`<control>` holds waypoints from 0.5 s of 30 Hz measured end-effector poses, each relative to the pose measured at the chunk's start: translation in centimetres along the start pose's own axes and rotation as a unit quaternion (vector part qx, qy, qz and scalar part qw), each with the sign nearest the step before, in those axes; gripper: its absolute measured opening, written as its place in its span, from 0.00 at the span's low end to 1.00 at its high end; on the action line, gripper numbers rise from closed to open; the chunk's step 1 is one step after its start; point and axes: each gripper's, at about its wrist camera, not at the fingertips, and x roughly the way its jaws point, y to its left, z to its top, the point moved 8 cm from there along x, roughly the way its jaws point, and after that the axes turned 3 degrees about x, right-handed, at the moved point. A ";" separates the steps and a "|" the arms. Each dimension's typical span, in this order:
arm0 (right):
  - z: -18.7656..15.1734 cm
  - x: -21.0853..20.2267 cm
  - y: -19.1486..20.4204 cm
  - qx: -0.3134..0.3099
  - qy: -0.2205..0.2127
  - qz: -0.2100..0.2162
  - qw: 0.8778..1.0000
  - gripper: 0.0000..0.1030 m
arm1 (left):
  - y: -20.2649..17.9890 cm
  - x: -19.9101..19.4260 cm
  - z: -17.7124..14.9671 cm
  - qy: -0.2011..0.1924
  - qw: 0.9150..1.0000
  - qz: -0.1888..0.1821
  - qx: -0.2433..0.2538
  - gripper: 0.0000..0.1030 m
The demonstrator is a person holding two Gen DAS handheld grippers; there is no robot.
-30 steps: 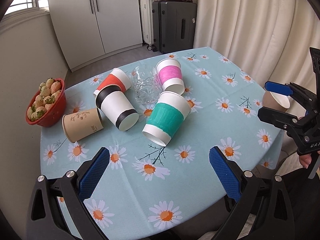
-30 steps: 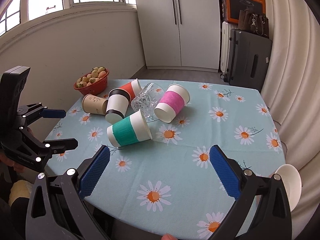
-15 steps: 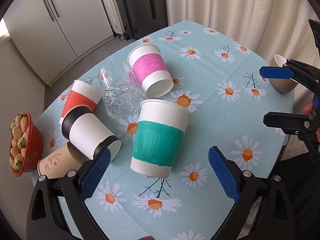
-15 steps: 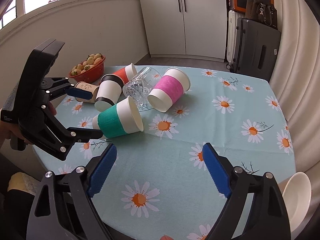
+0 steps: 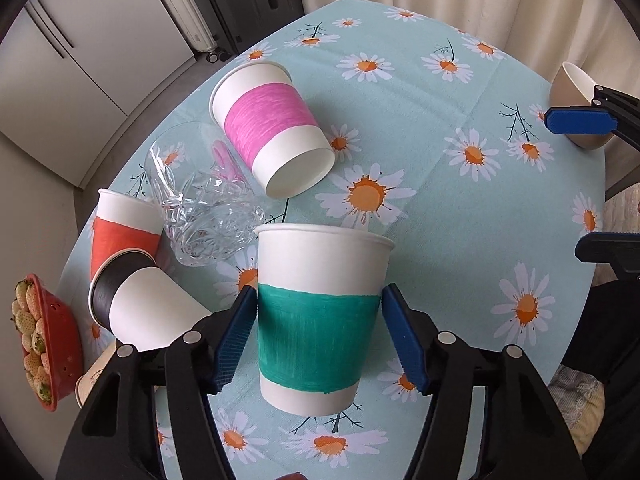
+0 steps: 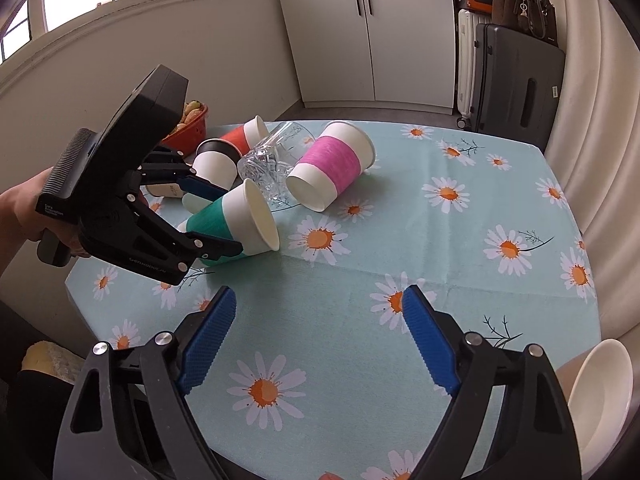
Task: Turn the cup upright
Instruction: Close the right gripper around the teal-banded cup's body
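A white paper cup with a teal band [image 5: 320,328] lies on its side on the daisy tablecloth, mouth pointing away from my left gripper. My left gripper [image 5: 320,340] straddles the teal band, its blue pads [image 5: 236,336] close to or touching both sides. In the right wrist view the teal cup [image 6: 236,220] sits between the left gripper's fingers [image 6: 216,250]. My right gripper [image 6: 316,340] is open and empty above the near table area. A pink-banded cup [image 5: 272,128], a red-banded cup [image 5: 124,228], a black-banded cup [image 5: 144,308] and a clear glass [image 5: 204,208] also lie on their sides.
A red bowl of strawberries [image 5: 40,344] stands at the left table edge. A brown paper cup [image 5: 92,380] lies near it. A beige bowl [image 6: 596,400] sits at the right edge. Suitcases [image 6: 516,80] and a cabinet stand behind the table.
My left gripper has moved forward and down onto the teal cup and narrowed around its band. My right gripper has narrowed a little and stays near the table's front.
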 end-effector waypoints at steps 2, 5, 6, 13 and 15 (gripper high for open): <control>0.0 -0.4 0.0 0.002 -0.003 0.004 1.000 0.82 | -0.1 0.1 0.2 0.005 1.000 -0.006 -0.003 0.60; 0.1 -0.9 -0.1 0.005 -0.006 0.009 1.000 0.82 | -0.5 -0.3 0.4 0.008 1.000 -0.012 -0.008 0.60; 0.0 -1.0 0.0 0.005 -0.006 0.009 1.000 0.82 | -0.7 -0.6 0.4 0.006 1.000 -0.016 -0.014 0.60; -0.5 -1.8 0.4 0.005 -0.004 0.013 1.000 0.82 | -2.0 -2.8 -0.3 0.004 0.998 -0.030 -0.057 0.60; -0.6 -2.1 0.7 0.003 -0.004 0.016 1.000 0.82 | -1.9 -3.5 -0.9 0.000 0.995 -0.039 -0.087 0.60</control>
